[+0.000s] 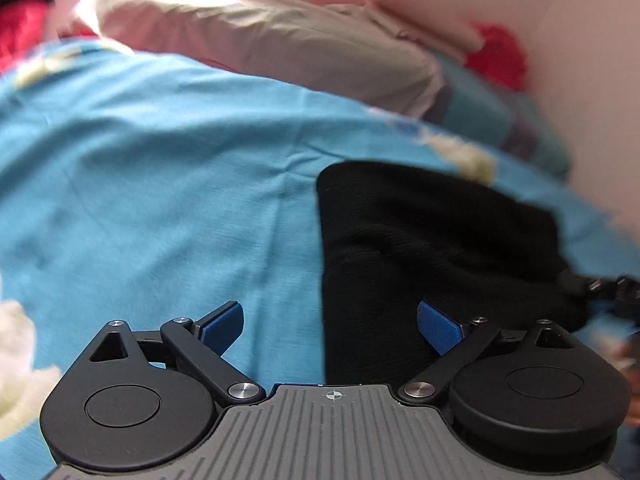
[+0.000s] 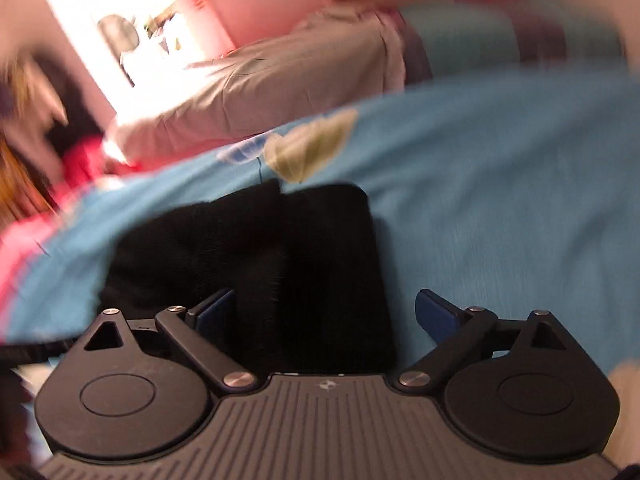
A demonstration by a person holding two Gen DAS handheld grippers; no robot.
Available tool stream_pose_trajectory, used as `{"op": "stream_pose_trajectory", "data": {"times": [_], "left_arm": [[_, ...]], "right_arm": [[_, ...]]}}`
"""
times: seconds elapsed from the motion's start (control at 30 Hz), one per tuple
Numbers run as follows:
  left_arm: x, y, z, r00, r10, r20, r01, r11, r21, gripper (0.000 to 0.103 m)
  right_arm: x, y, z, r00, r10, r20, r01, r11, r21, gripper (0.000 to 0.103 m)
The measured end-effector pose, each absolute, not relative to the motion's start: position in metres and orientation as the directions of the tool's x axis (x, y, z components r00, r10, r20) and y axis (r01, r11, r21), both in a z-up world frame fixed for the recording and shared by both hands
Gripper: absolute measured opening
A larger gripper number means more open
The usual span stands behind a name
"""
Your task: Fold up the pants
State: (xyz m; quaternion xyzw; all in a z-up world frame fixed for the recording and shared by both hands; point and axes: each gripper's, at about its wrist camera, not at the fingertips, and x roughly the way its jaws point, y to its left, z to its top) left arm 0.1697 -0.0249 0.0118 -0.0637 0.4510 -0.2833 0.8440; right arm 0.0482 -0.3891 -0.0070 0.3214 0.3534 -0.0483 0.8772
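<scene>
The black pants lie folded in a compact bundle on the blue bedsheet. My left gripper is open and empty, its blue pads wide apart; the pants' left edge lies between its jaws. In the right wrist view the pants lie just ahead, with my right gripper open and empty over their near right part. The right gripper's tip shows at the right edge of the left wrist view, beside the pants.
A grey pillow lies at the head of the bed, also in the right wrist view. A teal striped pillow and red fabric lie by the wall. The sheet has pale flower prints.
</scene>
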Motion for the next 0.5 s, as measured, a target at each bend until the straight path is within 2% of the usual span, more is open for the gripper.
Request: {"op": "stream_pose_trajectory", "data": {"times": [0.1,0.17,0.23,0.3,0.33,0.4,0.5], "left_arm": [[0.179,-0.020,0.013,0.418,-0.605,-0.677,0.437,0.788,-0.435,0.103],[0.192,-0.035,0.000,0.359,-0.619,-0.699,0.456,0.770,-0.447,0.103],[0.206,-0.052,-0.023,0.246,-0.651,-0.718,0.428,0.737,-0.523,0.103],[0.207,-0.060,-0.022,0.259,-0.685,-0.681,0.461,0.707,-0.537,0.103],[0.210,-0.067,-0.024,0.211,-0.714,-0.667,0.463,0.674,-0.575,0.103],[0.211,-0.076,-0.022,0.204,-0.716,-0.668,0.442,0.676,-0.590,0.103],[0.196,-0.076,0.000,0.231,-0.730,-0.644,0.458,0.665,-0.590,0.103]], "right_arm": [[0.050,-0.404,-0.014,0.753,0.231,-0.616,0.289,0.724,0.626,0.097],[0.062,-0.402,-0.016,0.745,0.254,-0.618,0.282,0.718,0.636,0.098],[0.071,-0.393,-0.016,0.744,0.245,-0.622,0.269,0.741,0.615,0.097],[0.079,-0.385,-0.016,0.732,0.219,-0.645,0.275,0.771,0.574,0.086],[0.083,-0.380,-0.016,0.732,0.198,-0.652,0.276,0.788,0.550,0.082],[0.077,-0.378,-0.012,0.743,0.188,-0.642,0.282,0.782,0.556,0.061],[0.059,-0.371,0.005,0.779,0.174,-0.602,0.263,0.781,0.566,0.049]]}}
